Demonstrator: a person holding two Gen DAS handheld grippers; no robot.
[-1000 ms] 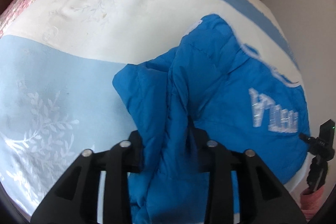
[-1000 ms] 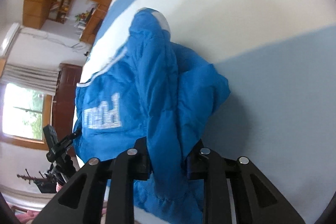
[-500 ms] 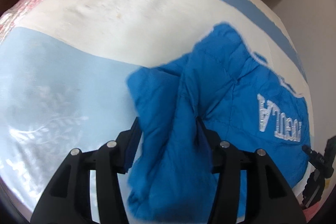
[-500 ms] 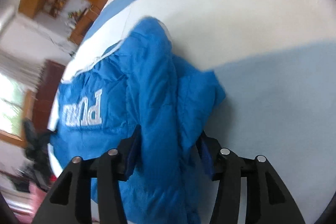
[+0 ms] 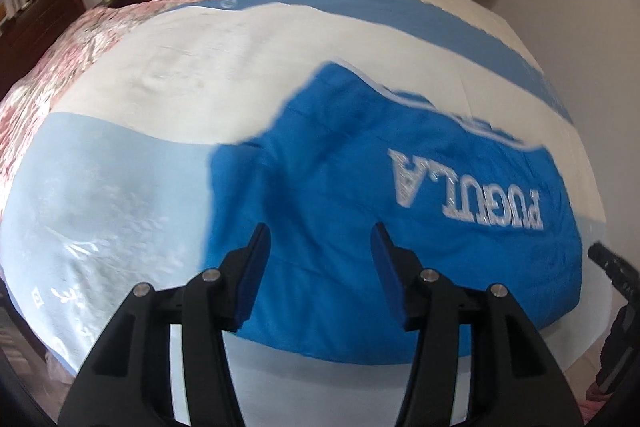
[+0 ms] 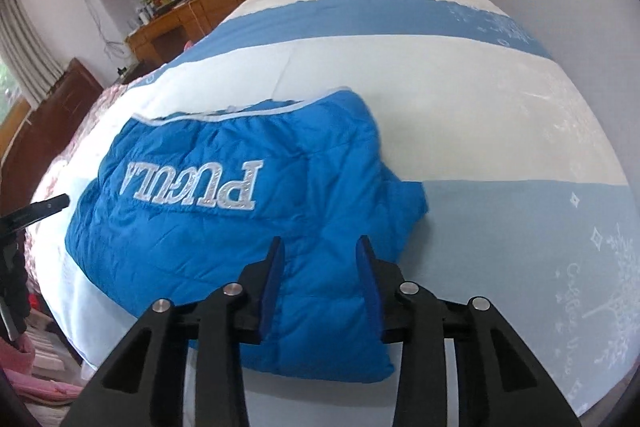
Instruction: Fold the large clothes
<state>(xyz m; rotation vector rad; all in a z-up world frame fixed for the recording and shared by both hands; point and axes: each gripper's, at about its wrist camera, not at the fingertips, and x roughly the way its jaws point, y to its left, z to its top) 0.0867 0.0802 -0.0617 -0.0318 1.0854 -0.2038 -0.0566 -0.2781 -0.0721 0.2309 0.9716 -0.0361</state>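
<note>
both tools, left tool (image 5: 320,251) and right tool (image 6: 319,267), have released and stand open, empty. the puffy blue quilted jacket (image 6: 248,227) now lies folded on the striped bed (image 6: 480,99); fold appears placed

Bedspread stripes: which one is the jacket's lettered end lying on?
The white stripe. The blue jacket has its lettered, white-piped end there; the pale blue stripe holds its plain folded end.

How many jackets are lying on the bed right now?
1: a blue puffer jacket, folded, on the striped bedspread, just ahead of both open grippers, left and right. Nothing else appears beneath it.
</note>
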